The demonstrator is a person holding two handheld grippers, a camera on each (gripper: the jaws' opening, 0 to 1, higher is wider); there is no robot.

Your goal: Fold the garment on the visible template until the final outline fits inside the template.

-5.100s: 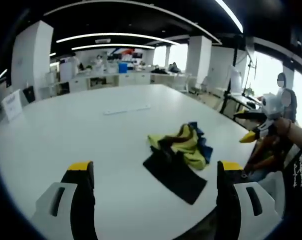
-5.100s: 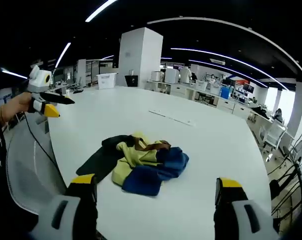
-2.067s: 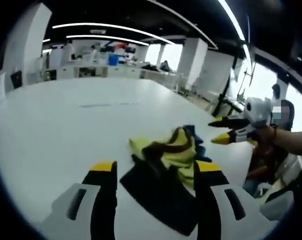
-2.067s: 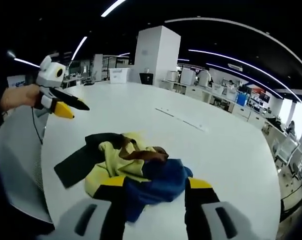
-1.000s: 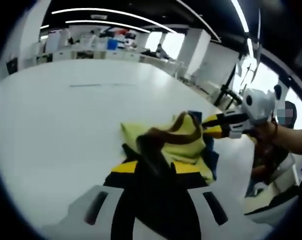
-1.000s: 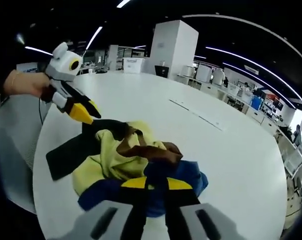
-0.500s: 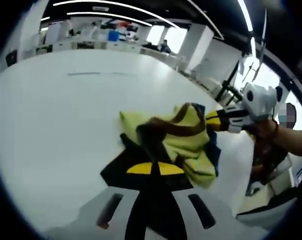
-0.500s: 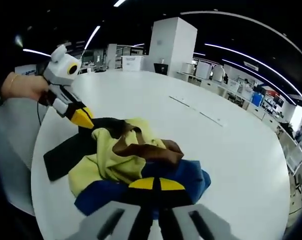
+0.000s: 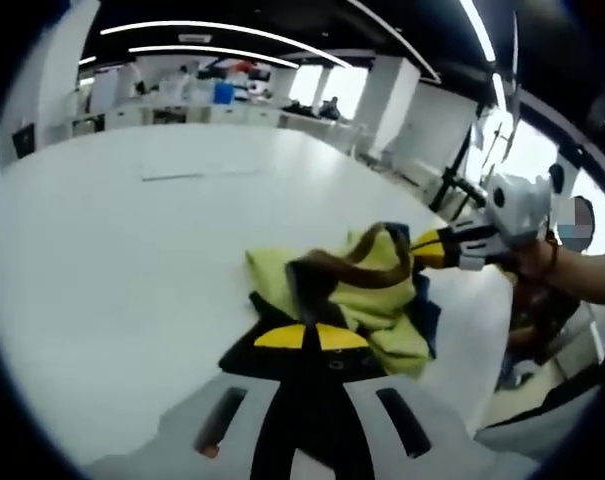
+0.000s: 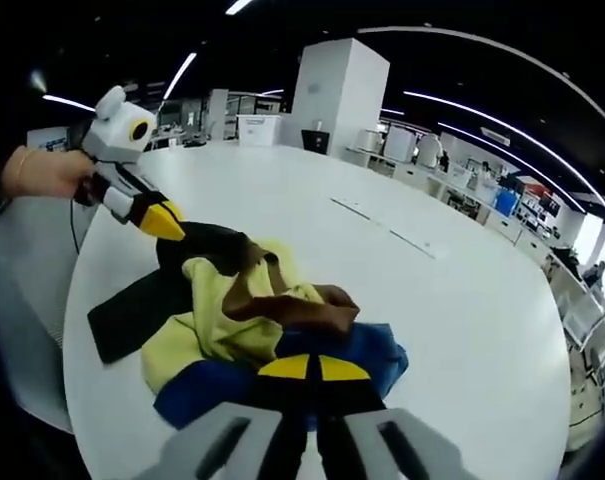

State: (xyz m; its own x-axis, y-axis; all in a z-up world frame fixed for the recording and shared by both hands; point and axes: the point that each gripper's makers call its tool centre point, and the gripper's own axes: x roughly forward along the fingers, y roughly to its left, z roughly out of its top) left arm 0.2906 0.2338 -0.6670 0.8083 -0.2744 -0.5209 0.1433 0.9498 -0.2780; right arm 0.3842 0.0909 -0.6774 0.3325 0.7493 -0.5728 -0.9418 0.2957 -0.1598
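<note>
Between the two sets of fingers, crumpled in a heap on the white desk (image 10: 462, 290): the garment (image 10: 272, 320), a bundle of yellow, blue, brown and black cloth. Clamped in the left gripper (image 9: 302, 338), fingers pressed together, is the black part of it; clamped likewise in the right gripper (image 10: 309, 368) is the blue part. Seen across the heap in the right gripper view, the left gripper's yellow tips meet the black edge.

Probably the opening step: drawing the bundle out flat before any fold. Best done by lifting only a little and pulling the two held ends apart evenly, so the cloth unrolls rather than twists. Worth keeping both grips firm and low over the desk, with the whole garment kept on the desk top, since the desk edge lies near the black end.

Long axis, as bunched, roughly from one set of fingers to the other, black end toward the left, blue end toward the right. No clear front or collar direction to be told yet. No template outline to be made out under the heap.
</note>
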